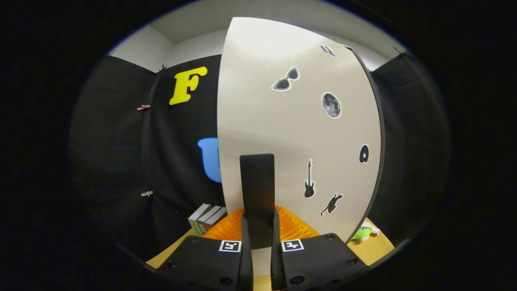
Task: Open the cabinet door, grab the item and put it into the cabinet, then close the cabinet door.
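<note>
A pale cabinet door (291, 133) with several stickers stands close in front of me, swung partly outward. Its dark upright handle (257, 190) runs down between my fingers. My gripper (258, 232) is shut on that handle, one finger on each side of its lower end. A small green toy (362, 233) lies on the wooden table just past the door's lower right edge, mostly hidden by the door.
A few books (207, 218) lie on the table to the left, beyond the fingers. The wooden tabletop (375, 246) shows at both sides of the gripper. Black cloth walls close in left and right.
</note>
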